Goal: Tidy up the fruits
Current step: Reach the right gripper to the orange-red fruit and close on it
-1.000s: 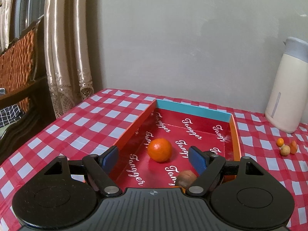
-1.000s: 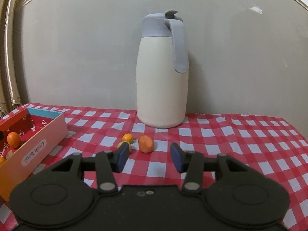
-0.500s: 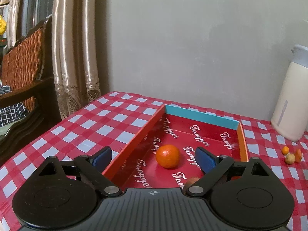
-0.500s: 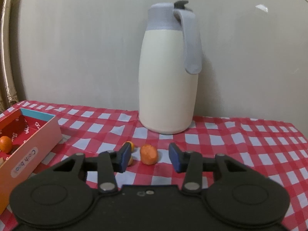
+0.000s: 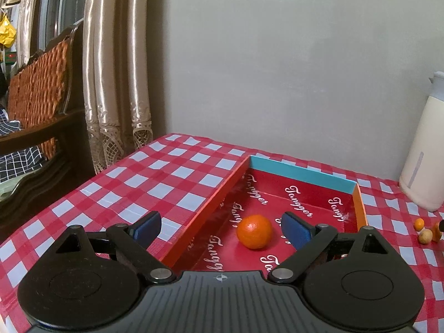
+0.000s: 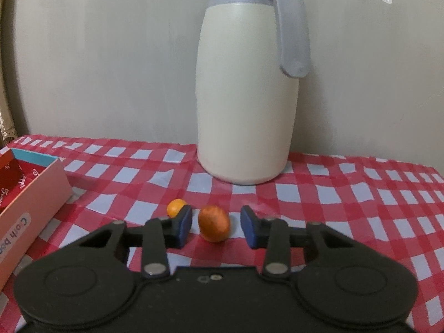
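On checked cloth, largest first: thermos (image 6: 247,88); red tray (image 5: 302,173) holding tangerine (image 5: 254,231); left gripper (image 5: 222,229), spread wide, empty; right gripper (image 6: 216,226), parted around oval orange fruit (image 6: 214,223), not touching. Risk: closing pad nudges neighbouring kumquat (image 6: 175,207), rolling it away.

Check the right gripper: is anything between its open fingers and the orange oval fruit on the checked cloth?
Nothing visible blocks it. The right gripper is open, with the orange oval fruit already in the gap between its fingers. The small round orange fruit sits just behind the left finger, beside the path, not in it.
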Demonstrator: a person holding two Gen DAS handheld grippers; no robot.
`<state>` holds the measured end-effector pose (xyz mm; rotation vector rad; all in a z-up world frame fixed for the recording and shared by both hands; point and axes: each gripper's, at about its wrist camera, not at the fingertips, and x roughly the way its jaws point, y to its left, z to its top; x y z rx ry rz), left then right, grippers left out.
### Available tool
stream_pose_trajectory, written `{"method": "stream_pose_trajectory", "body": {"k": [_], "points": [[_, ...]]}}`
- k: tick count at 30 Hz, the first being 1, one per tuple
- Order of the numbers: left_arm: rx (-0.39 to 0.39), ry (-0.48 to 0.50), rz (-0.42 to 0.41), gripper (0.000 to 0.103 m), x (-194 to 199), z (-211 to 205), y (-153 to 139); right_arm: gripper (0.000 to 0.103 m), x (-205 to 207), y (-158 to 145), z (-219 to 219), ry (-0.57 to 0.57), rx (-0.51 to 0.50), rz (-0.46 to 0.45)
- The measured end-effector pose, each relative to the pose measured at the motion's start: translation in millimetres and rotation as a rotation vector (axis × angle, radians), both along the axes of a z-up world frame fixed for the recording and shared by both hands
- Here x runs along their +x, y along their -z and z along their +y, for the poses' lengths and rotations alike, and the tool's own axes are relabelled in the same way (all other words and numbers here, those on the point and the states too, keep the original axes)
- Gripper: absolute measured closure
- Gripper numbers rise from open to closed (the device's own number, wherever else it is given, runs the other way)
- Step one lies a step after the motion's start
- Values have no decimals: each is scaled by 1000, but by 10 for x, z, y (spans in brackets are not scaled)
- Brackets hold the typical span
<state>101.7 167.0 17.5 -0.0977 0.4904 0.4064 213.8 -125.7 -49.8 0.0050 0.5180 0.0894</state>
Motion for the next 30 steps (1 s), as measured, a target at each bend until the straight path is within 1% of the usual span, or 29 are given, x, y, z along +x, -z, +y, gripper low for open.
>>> {"method": "stream_pose_trajectory", "body": {"k": [12, 15, 18, 22, 28, 30], "points": [[-8, -38, 9, 10, 32, 135, 32, 70, 120, 93, 56, -1, 1, 36], [-11, -54, 15, 10, 43, 177, 48, 77, 143, 121, 68, 0, -6, 45], [-34, -64, 20, 10, 55, 227, 68, 79, 136, 117, 62, 1, -6, 40], [-39, -70, 19, 10, 57, 251, 79, 93, 102, 66, 59, 0, -9, 25], [-40, -67, 19, 10, 51, 251, 77, 94, 93, 58, 82, -12, -21, 32], [-41, -69, 20, 10, 54, 250, 78, 88, 104, 79, 83, -12, -20, 32]]}}
